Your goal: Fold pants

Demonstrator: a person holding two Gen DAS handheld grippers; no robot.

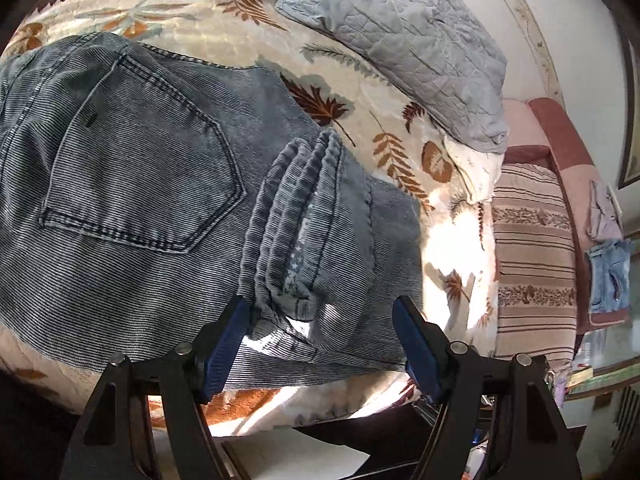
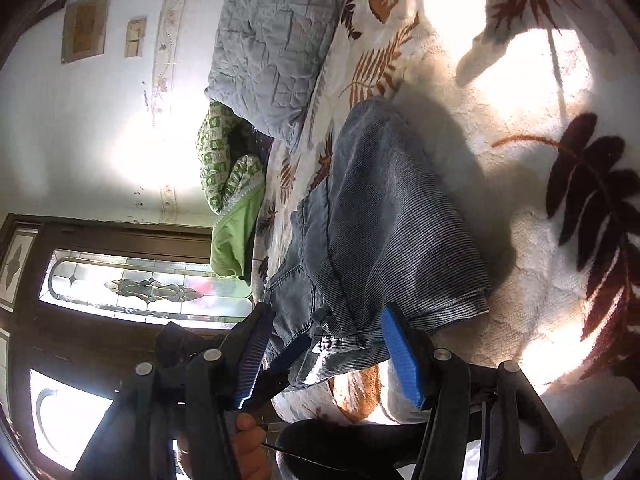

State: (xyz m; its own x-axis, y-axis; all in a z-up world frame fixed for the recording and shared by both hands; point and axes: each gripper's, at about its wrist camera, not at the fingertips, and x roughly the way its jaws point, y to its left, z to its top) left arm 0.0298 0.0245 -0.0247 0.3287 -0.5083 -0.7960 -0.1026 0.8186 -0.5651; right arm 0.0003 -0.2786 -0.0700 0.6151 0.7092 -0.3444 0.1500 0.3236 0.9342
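Blue-grey jeans lie folded on a leaf-patterned blanket, back pocket facing up. Their bunched leg hems rest on top near the bed's edge. My left gripper hovers open over that end, its blue pads either side of the hems, not squeezing them. In the right wrist view the jeans run away from me, hem edge nearest. My right gripper stands open astride that hem. A blue finger of the left gripper shows between its jaws.
A grey quilted pillow lies beyond the jeans. Green patterned cloth sits by the wall. A striped sofa with folded clothes stands beside the bed. A hand holds the other tool. The blanket is sunlit.
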